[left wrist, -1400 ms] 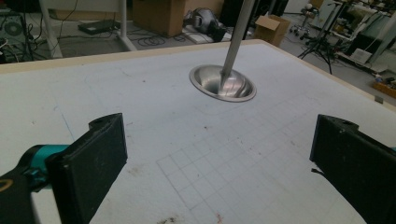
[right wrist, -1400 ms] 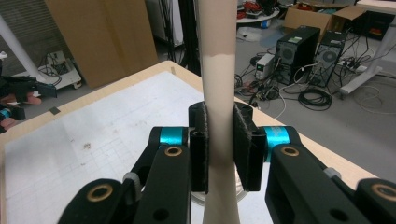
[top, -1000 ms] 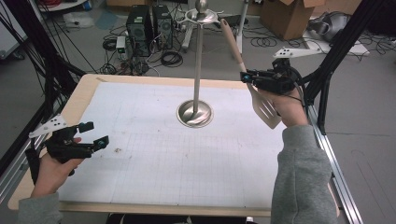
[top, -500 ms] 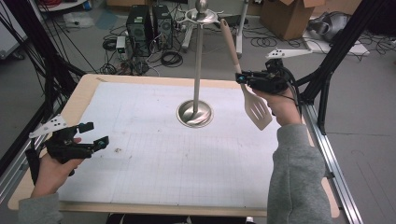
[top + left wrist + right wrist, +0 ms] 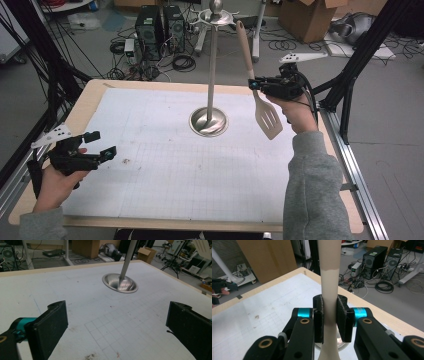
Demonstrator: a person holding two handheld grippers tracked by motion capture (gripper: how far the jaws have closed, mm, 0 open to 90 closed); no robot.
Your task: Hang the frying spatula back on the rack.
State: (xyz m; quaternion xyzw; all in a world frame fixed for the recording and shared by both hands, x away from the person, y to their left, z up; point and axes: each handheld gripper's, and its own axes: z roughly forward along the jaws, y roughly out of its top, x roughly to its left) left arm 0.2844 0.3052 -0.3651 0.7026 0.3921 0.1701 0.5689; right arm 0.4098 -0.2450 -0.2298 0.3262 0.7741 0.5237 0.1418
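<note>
Spatula point(image 5: 265, 107) clamped in right gripper point(image 5: 255, 85) beside stand point(image 5: 210, 90); left gripper point(image 5: 100, 145) released

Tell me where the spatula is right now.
In the high view the spatula hangs upright above the table's right side, clamped in the right gripper, just right of the metal stand.

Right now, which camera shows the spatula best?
The high view: the whole spatula shows, slotted blade down, handle up. The right gripper view shows just its handle clamped between the fingers.
</note>
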